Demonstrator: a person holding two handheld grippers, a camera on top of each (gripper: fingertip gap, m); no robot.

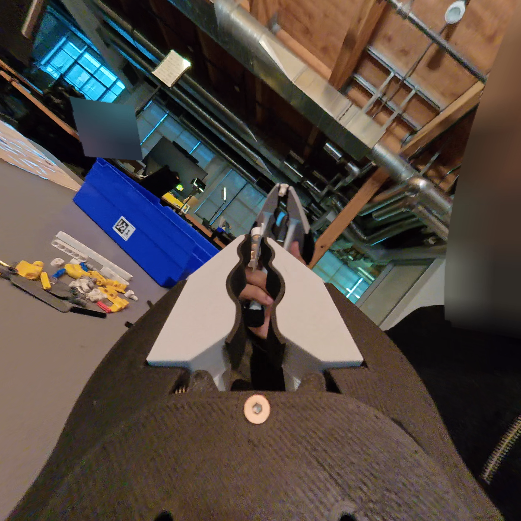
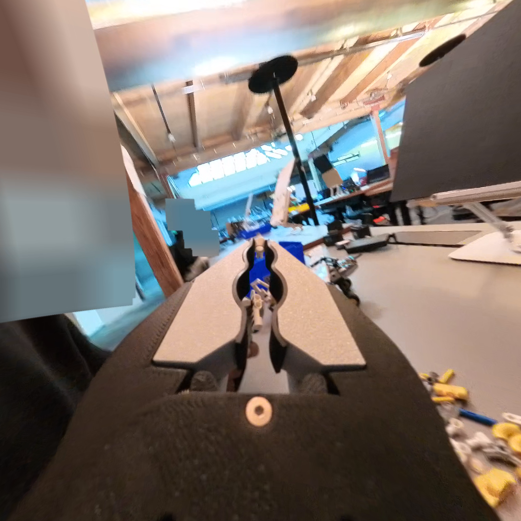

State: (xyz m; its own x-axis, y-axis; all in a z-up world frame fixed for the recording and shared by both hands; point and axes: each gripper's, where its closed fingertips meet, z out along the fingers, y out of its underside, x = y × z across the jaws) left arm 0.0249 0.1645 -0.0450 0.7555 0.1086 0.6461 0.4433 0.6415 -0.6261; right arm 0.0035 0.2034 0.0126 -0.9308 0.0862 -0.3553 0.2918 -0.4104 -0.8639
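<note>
Grippers (image 1: 257, 242) (image 2: 259, 244): two, one peg (image 2: 259, 244) each.

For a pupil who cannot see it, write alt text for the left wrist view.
The left gripper, raised off the grey table, pinches a thin white perforated plastic piece between its fingertips. Just beyond it, the right gripper grips a small white peg at its tips. On the table to the left lie scattered yellow, white and blue building parts beside a blue bin.

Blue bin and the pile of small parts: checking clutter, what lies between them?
In the left wrist view, pale perforated beams lie between blue bin and pile.
</note>
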